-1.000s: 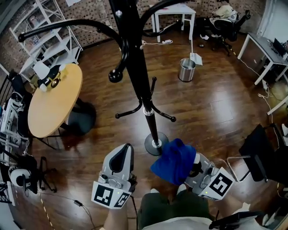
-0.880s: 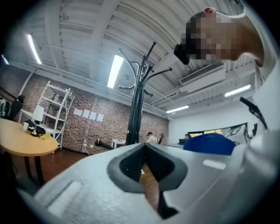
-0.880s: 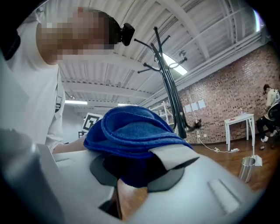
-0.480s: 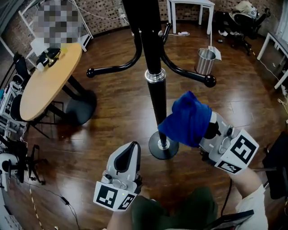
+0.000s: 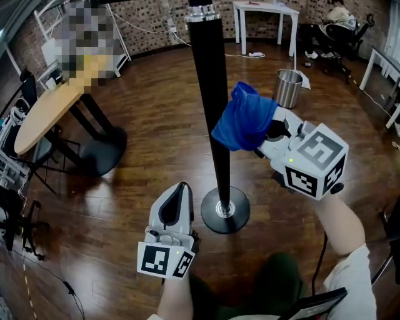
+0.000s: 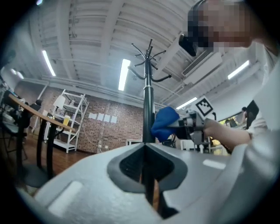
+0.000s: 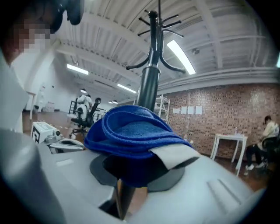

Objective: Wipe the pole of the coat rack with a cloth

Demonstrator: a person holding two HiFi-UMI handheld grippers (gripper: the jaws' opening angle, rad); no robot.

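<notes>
The coat rack's black pole (image 5: 211, 106) rises from its round base (image 5: 225, 210) on the wood floor. My right gripper (image 5: 261, 134) is shut on a bunched blue cloth (image 5: 244, 119), held at mid-height to the right of the pole, and the cloth's left edge meets the pole. In the right gripper view the cloth (image 7: 131, 131) fills the jaws and the pole (image 7: 148, 83) stands just behind it. My left gripper (image 5: 180, 190) is shut and holds nothing, low and to the left of the base. The left gripper view shows the pole (image 6: 148, 109) and the cloth (image 6: 164, 124) ahead.
A round wooden table (image 5: 50, 106) on a dark pedestal stands at the left. A metal bin (image 5: 288, 87) sits behind the right gripper, with a white table (image 5: 265, 9) and an office chair (image 5: 340, 25) further back. Shelving lines the brick wall.
My right gripper has lifted the blue cloth from beside the rack's base up to mid-height on the pole. The left gripper stays low near the base.
</notes>
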